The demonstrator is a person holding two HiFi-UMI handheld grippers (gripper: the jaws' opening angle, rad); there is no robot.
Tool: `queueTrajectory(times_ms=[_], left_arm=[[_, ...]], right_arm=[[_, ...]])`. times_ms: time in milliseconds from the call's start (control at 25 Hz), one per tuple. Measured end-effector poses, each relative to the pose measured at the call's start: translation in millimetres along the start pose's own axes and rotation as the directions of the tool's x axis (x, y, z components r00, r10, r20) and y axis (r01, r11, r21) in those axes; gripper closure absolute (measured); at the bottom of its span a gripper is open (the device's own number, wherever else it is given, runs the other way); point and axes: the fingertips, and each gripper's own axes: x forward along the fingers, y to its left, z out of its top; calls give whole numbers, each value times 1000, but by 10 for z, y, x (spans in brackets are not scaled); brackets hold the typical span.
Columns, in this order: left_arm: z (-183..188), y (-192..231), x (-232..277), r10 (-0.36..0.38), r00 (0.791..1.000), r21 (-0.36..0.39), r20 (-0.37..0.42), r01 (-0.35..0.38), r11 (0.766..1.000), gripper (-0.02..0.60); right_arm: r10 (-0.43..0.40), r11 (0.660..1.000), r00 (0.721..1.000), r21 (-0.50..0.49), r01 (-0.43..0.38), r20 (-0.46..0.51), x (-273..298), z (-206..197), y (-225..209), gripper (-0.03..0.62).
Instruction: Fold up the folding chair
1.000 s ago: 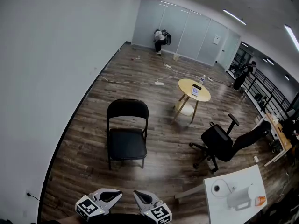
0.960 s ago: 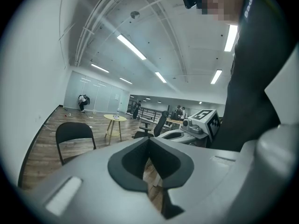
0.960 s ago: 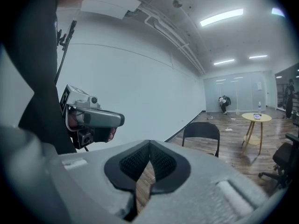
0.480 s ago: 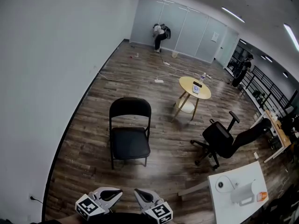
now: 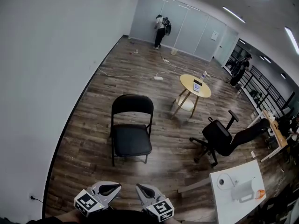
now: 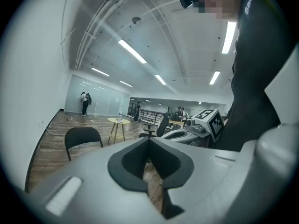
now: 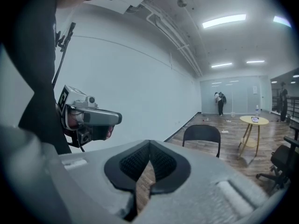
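Note:
A black folding chair point(image 5: 132, 130) stands unfolded on the wood floor, seat toward me, in the middle of the head view. It also shows in the left gripper view as the chair point(image 6: 83, 137) at the left and in the right gripper view as the chair point(image 7: 202, 135) right of centre. My left gripper point(image 5: 113, 187) and right gripper point(image 5: 141, 188) sit side by side at the bottom edge of the head view, well short of the chair. Both are shut with nothing between the jaws.
A round yellow side table point(image 5: 195, 87) stands behind the chair to the right. A reclined black office chair point(image 5: 225, 139) is at the right. A white table point(image 5: 238, 176) with a paper roll is at bottom right. People stand at the far glass wall point(image 5: 160, 29).
The view has shifted forward: the folding chair sits slightly lower and nearer in the head view. Both grippers stay shut and low in the frame.

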Motion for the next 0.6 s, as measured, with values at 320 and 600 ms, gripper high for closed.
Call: queueTrajectory(times_ms=[320, 600], left_arm=[[46, 144, -56, 9, 1000, 1, 8, -9, 1000, 586], [95, 277, 152, 48, 999, 13, 3, -48, 999, 586]], right_arm=[[-53, 999, 998, -6, 54, 15, 50, 107, -133, 597], [-60, 998, 997, 3, 60, 39, 111, 122, -531, 597]])
